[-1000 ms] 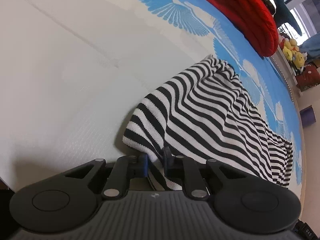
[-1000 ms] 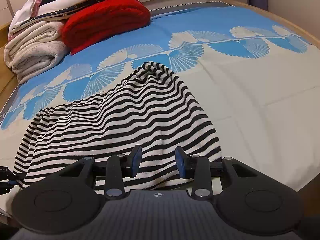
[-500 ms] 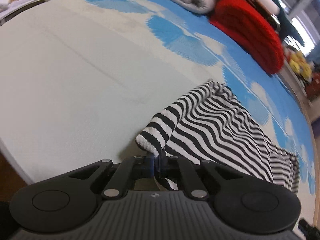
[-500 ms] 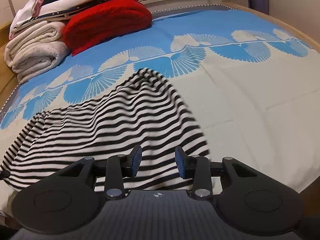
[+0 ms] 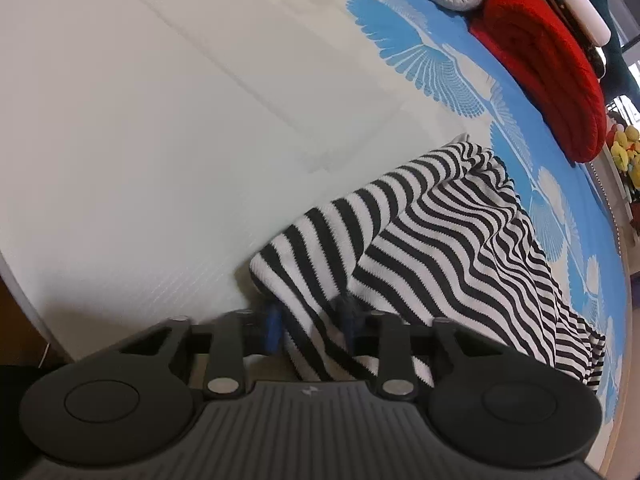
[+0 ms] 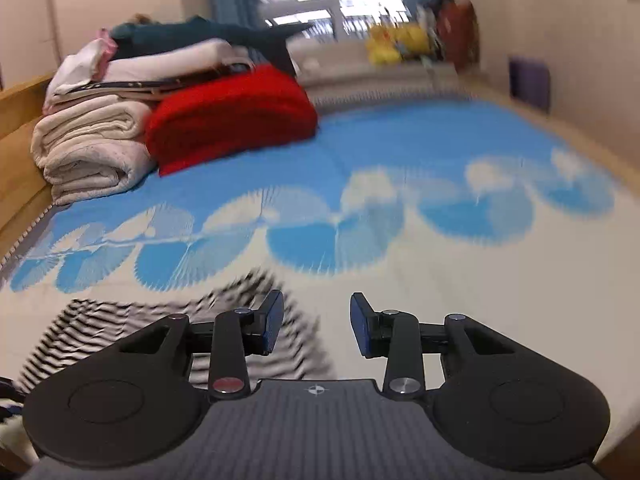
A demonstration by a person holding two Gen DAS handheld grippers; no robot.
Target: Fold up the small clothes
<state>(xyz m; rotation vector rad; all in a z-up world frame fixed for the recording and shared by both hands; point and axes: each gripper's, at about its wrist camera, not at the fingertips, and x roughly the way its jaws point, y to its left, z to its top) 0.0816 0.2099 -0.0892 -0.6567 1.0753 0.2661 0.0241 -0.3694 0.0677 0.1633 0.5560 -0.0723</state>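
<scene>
A black-and-white striped knit garment (image 5: 460, 240) lies on the bed, its near corner turned over into a narrow flap. My left gripper (image 5: 310, 324) points steeply down at that corner. Its jaws are opening, and the striped edge still hangs between the blue pads (image 5: 272, 328) without being pinched. In the right wrist view the garment (image 6: 240, 300) shows blurred at the lower left. My right gripper (image 6: 316, 324) hovers above the bed beside it, open, with nothing between its fingers.
The bedspread (image 5: 160, 120) is white with blue fan prints. A folded red blanket (image 6: 228, 120) and rolled pale quilts (image 6: 92, 152) are stacked at the far left by the wooden bed frame (image 6: 16, 120). Plush toys (image 6: 392, 44) sit under the window. The bed's edge (image 5: 24, 280) drops off near my left gripper.
The left jaws, shut on the striped corner half a second ago, have parted. The right gripper has risen and tipped up, so the garment now sits low and blurred in its view.
</scene>
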